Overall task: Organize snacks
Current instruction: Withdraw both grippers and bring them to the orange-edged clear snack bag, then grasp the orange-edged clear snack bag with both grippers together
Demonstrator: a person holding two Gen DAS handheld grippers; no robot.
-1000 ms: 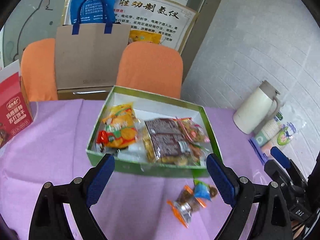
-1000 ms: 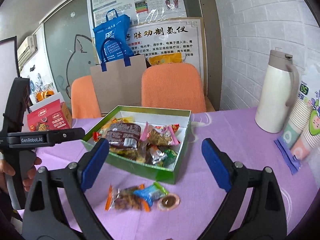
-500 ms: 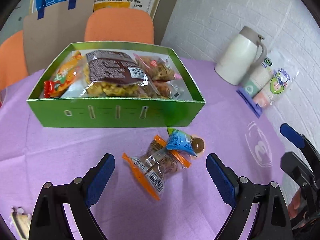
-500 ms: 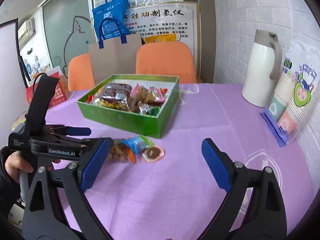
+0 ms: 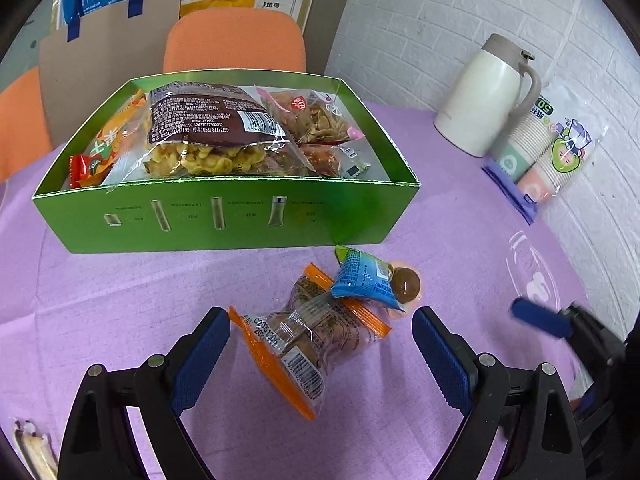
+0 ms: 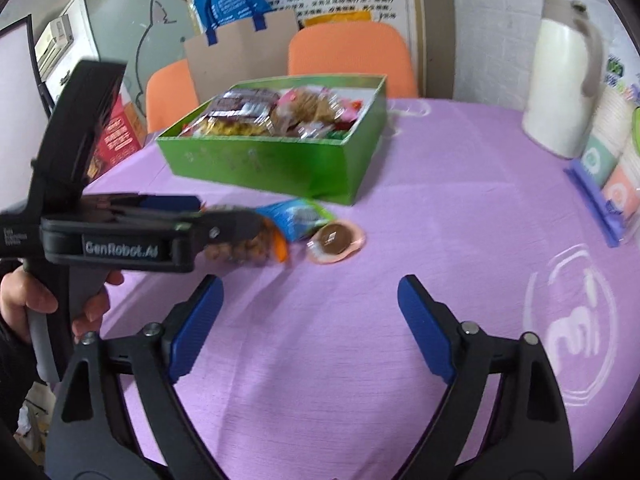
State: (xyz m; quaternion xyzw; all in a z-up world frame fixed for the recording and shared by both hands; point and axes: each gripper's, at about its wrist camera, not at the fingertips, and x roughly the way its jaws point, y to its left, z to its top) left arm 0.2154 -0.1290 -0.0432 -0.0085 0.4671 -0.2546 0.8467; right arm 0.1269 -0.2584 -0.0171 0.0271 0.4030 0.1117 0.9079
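The left gripper point(image 5: 320, 350) had advanced, spread wide around the orange packet point(image 5: 308, 336); the right gripper point(image 6: 310, 320) stayed spread.

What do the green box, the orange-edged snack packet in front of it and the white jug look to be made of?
Green box: probably glossy printed cardboard; thin folded walls, sheen on the front.
Orange-edged snack packet: clear crinkled plastic film with glare, contents visible, flat orange seals.
White jug: smooth, matte-looking body, maybe coated metal or plastic; beige lid and handle look plastic.
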